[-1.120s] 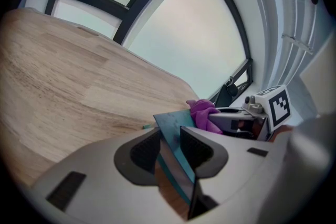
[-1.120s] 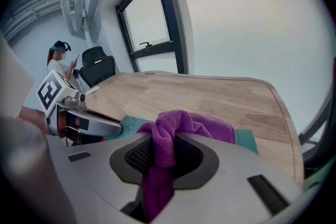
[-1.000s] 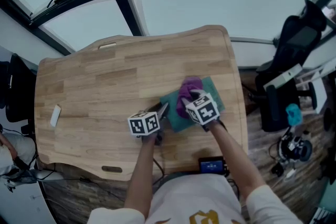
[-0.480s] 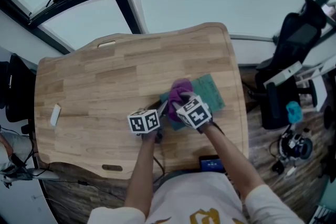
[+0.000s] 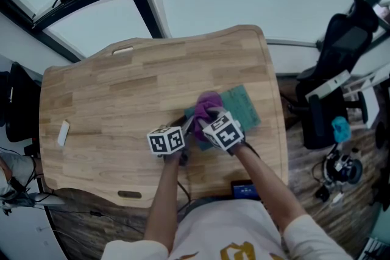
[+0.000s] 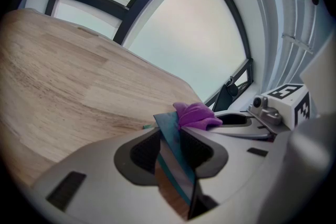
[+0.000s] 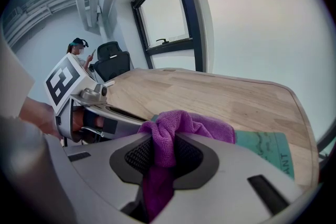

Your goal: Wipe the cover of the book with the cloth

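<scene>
– On the near right part of the wooden table: teal book lying flat, cover up, its near left corner clamped by the left gripper. That gripper's own view has the book's edge pinched between the pads. No movement from that hand over the last second
– And the right gripper?
– Closed on the purple cloth, a fold bunched between its jaws, the rest draped onto the cover. A second ago the cloth sat over the middle of the book. Now it is at the book's left end, just beside the left gripper. Most of that travel came in the first half second, little since
– So one stroke is done?
– Reads that way: a pass from middle to left, ending near the clamped corner. The right part of the cover lies bare, lettering showing; whether it is wiped I cannot tell. My guess is a return stroke rightward is due, left hold kept so the book does not slide
</scene>
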Demonstrator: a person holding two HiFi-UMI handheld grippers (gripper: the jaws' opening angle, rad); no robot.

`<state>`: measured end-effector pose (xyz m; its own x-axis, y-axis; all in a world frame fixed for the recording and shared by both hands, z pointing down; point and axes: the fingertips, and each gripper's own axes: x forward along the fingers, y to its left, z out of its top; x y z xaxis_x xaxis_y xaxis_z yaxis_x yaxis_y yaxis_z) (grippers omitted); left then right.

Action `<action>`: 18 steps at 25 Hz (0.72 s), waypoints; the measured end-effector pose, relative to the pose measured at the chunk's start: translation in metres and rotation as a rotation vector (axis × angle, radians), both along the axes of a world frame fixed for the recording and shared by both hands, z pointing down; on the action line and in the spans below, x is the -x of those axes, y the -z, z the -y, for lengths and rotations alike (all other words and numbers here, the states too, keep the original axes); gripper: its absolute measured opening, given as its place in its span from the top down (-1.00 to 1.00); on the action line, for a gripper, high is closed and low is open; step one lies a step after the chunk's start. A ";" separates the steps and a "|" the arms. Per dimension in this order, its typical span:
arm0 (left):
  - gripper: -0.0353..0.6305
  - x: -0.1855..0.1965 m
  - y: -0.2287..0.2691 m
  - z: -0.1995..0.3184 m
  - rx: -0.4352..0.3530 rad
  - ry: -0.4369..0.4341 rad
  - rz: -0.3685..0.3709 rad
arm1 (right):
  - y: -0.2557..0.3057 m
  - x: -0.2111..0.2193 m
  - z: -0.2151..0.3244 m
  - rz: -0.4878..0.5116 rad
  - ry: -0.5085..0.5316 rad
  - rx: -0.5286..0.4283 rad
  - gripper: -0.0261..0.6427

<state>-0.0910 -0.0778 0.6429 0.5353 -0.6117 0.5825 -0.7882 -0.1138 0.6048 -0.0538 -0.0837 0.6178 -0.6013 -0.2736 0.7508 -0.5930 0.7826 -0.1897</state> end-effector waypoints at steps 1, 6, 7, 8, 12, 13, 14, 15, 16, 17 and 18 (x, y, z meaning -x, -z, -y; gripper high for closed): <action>0.53 0.000 0.000 0.000 0.000 0.000 -0.001 | 0.000 0.000 0.000 0.001 0.001 0.001 0.69; 0.53 0.000 0.000 0.000 0.000 0.002 -0.002 | 0.000 0.001 -0.002 0.006 0.003 0.007 0.69; 0.53 0.000 0.000 0.000 0.000 0.002 -0.001 | 0.000 0.001 -0.003 0.007 0.002 0.008 0.69; 0.53 0.000 0.000 0.000 0.000 0.002 -0.001 | 0.000 0.001 -0.003 0.008 0.001 0.010 0.69; 0.53 0.000 0.000 0.000 -0.001 0.002 -0.003 | 0.001 0.001 -0.005 0.015 0.002 0.017 0.69; 0.53 0.000 0.000 0.000 -0.001 0.002 -0.003 | 0.001 0.001 -0.006 0.016 0.002 0.016 0.69; 0.53 0.000 0.000 0.000 -0.001 0.002 -0.003 | 0.001 0.000 -0.007 0.017 0.002 0.016 0.69; 0.53 0.001 0.000 0.000 -0.002 0.002 -0.002 | 0.000 0.000 -0.007 0.017 0.003 0.016 0.69; 0.53 0.001 0.001 0.000 -0.002 0.002 -0.002 | -0.001 -0.001 -0.007 0.014 0.004 0.015 0.69; 0.53 0.001 0.001 0.000 -0.003 0.003 -0.001 | -0.004 -0.002 -0.006 0.011 0.005 0.014 0.69; 0.53 0.001 0.001 0.000 -0.002 0.003 0.000 | -0.005 -0.003 -0.006 0.010 0.007 0.012 0.69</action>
